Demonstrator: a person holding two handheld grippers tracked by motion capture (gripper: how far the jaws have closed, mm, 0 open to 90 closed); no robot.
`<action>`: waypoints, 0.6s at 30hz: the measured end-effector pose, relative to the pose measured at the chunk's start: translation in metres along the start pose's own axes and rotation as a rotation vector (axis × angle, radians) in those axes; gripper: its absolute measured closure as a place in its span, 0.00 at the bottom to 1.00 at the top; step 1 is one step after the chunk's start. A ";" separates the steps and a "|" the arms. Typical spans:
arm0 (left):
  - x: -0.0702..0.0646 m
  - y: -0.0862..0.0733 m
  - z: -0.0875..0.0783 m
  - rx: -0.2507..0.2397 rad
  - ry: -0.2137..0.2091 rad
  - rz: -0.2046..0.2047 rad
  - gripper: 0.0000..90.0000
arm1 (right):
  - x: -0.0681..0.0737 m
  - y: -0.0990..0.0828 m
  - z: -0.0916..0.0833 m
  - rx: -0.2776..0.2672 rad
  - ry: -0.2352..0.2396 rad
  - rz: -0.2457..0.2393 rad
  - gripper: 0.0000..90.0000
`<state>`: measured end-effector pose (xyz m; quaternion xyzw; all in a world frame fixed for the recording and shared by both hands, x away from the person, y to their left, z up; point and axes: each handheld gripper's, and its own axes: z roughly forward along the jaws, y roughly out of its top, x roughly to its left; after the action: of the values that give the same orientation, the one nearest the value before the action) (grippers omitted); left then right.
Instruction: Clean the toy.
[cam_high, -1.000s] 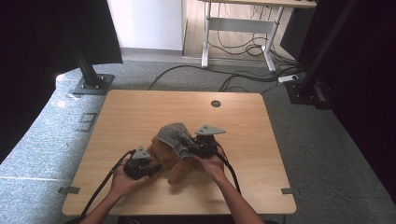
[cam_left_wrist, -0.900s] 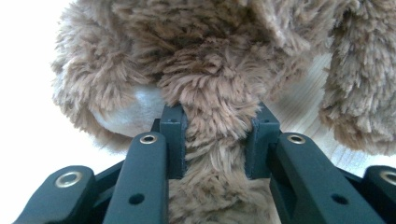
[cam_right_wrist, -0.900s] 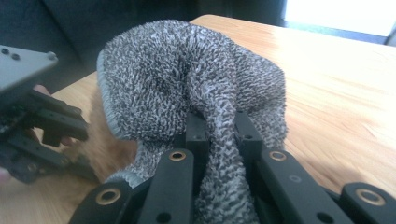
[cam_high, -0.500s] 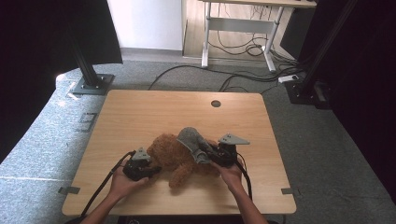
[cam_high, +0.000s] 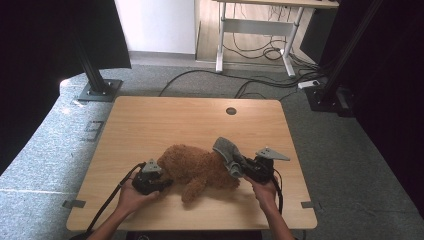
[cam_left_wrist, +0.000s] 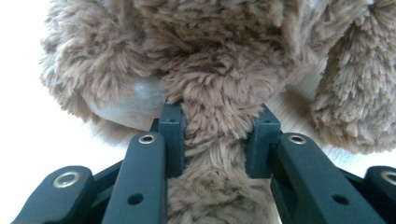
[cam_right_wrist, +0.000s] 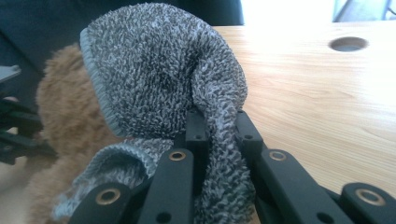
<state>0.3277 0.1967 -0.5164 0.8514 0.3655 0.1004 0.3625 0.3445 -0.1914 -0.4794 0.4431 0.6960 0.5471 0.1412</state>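
Note:
A brown plush bear (cam_high: 197, 170) lies on its side on the wooden table (cam_high: 165, 125), near the front edge. At the bear's left end my left gripper (cam_high: 165, 183) is shut on it. In the left gripper view the jaws squeeze a thick tuft of brown plush (cam_left_wrist: 215, 116) at the left gripper (cam_left_wrist: 217, 135). Just right of the bear, my right gripper (cam_high: 241, 170) is shut on a grey knitted cloth (cam_high: 226, 151), which stands up from the jaws. In the right gripper view the grey cloth (cam_right_wrist: 159, 70) bunches between the jaws of the right gripper (cam_right_wrist: 219, 133), with the bear (cam_right_wrist: 60, 107) behind it.
A round cable hole (cam_high: 231, 111) sits at the table's far middle. The front edge is close under both hands. Black stand bases (cam_high: 99, 91) and cables (cam_high: 260, 85) lie on the grey floor beyond, with a white desk frame (cam_high: 252, 30) further back.
My right gripper has moved right with the grey cloth, carrying it from on top of the bear to the bear's right side. The left gripper has stayed on the bear.

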 end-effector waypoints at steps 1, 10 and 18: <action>0.000 0.000 0.000 0.000 0.001 0.001 0.72 | -0.002 0.000 -0.002 -0.005 -0.008 0.007 0.89; -0.003 -0.001 0.002 0.009 0.011 0.017 0.72 | 0.019 0.033 0.014 -0.049 0.041 -0.048 0.89; -0.004 -0.002 0.004 0.010 0.013 0.020 0.72 | 0.055 0.052 0.063 -0.008 0.131 -0.099 0.90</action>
<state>0.3254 0.1926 -0.5202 0.8561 0.3599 0.1079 0.3548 0.3802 -0.1087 -0.4402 0.3706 0.7227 0.5700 0.1240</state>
